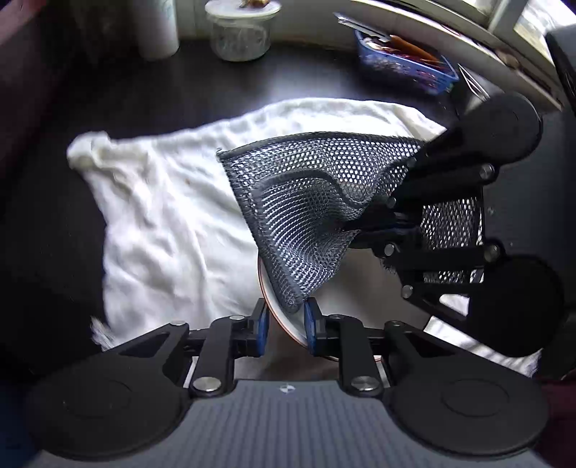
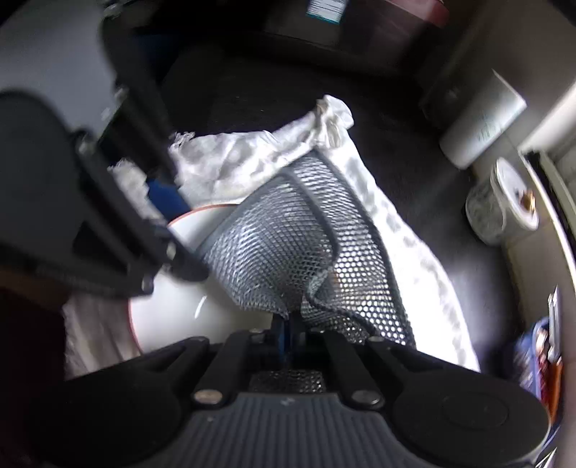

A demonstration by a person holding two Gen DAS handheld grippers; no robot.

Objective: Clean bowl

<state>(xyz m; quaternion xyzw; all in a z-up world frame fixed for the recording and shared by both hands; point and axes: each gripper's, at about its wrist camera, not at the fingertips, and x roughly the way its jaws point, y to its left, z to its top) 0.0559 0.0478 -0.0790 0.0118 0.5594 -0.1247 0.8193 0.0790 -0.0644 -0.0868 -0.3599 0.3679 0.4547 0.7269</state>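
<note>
A white bowl with a red-brown rim [image 1: 288, 325] is tilted over a white towel [image 1: 162, 201]. My left gripper [image 1: 286, 327] is shut on the bowl's rim, one blue pad inside and one outside. My right gripper [image 1: 363, 225] comes in from the right, shut on a grey mesh cloth [image 1: 302, 216] that hangs into the bowl. In the right wrist view the bowl [image 2: 172, 316] lies lower left, the mesh cloth [image 2: 288, 248] spreads ahead of my right gripper [image 2: 286, 324], and the left gripper's fingers [image 2: 169, 190] hold the rim.
The towel lies on a dark table [image 1: 54, 252]. At the back stand a glass jar [image 1: 239, 34], a white roll [image 1: 158, 32] and a blue basket of utensils [image 1: 406, 64]. The jar [image 2: 500, 212] and roll [image 2: 482, 129] sit right in the right wrist view.
</note>
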